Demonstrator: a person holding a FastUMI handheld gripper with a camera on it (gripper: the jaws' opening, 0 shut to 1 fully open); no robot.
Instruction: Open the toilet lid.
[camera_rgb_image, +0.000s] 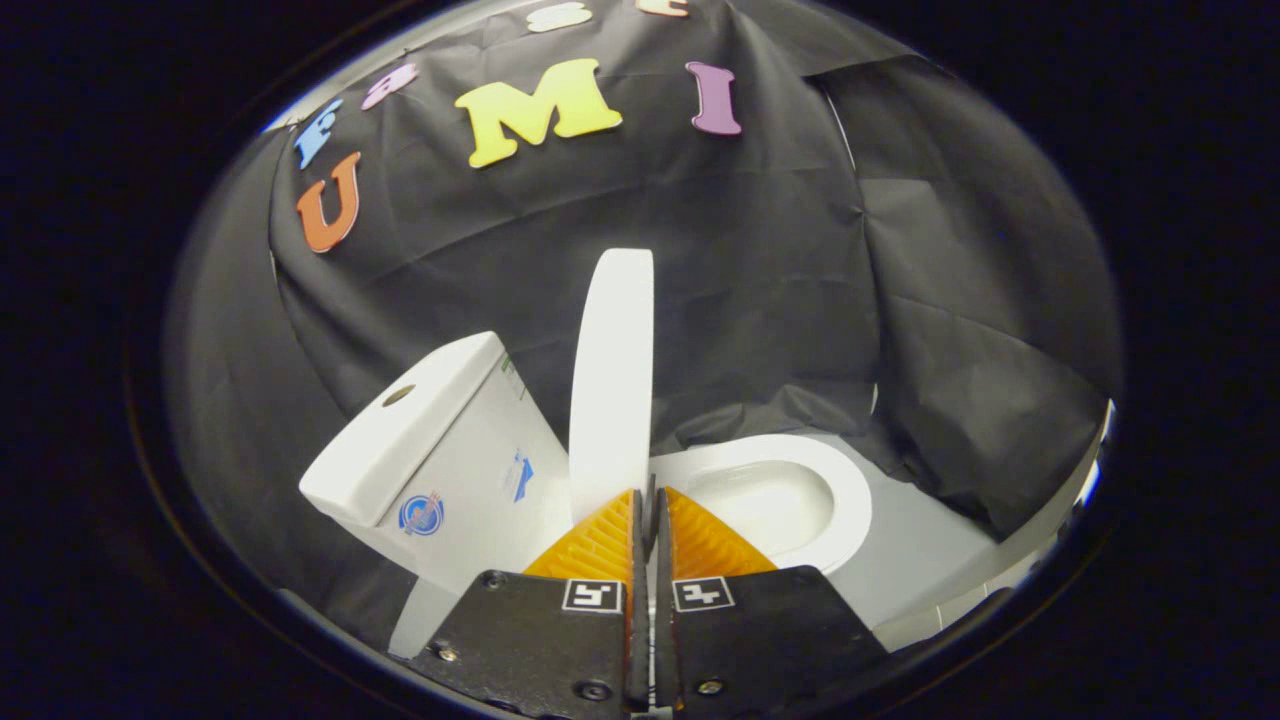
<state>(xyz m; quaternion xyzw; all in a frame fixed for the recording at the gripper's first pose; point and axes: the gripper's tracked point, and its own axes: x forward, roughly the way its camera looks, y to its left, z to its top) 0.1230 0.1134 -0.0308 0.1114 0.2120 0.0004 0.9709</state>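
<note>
Item 1, cistern (440, 450): stands beside our raised lid. Item 2, toilet lid (611, 380): upright, edge-on just ahead of our fingers, bowl (790, 495) exposed; opening looks nearly complete. Item 3, gripper (648, 500): 2 fingers pressed almost together, whether pinching the lid's edge we cannot tell.

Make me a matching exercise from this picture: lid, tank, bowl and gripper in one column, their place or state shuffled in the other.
Things:
1. lid
2. tank
3. bowl
4. gripper

Place or state:
A. uncovered, beyond the fingers on one side of the lid
B. raised, standing on edge just ahead of the fingertips
C. fingers closed together, at the lid's lower edge
D. on the other side of the lid, with a round button on top

Pairs: 1-B, 2-D, 3-A, 4-C
</note>
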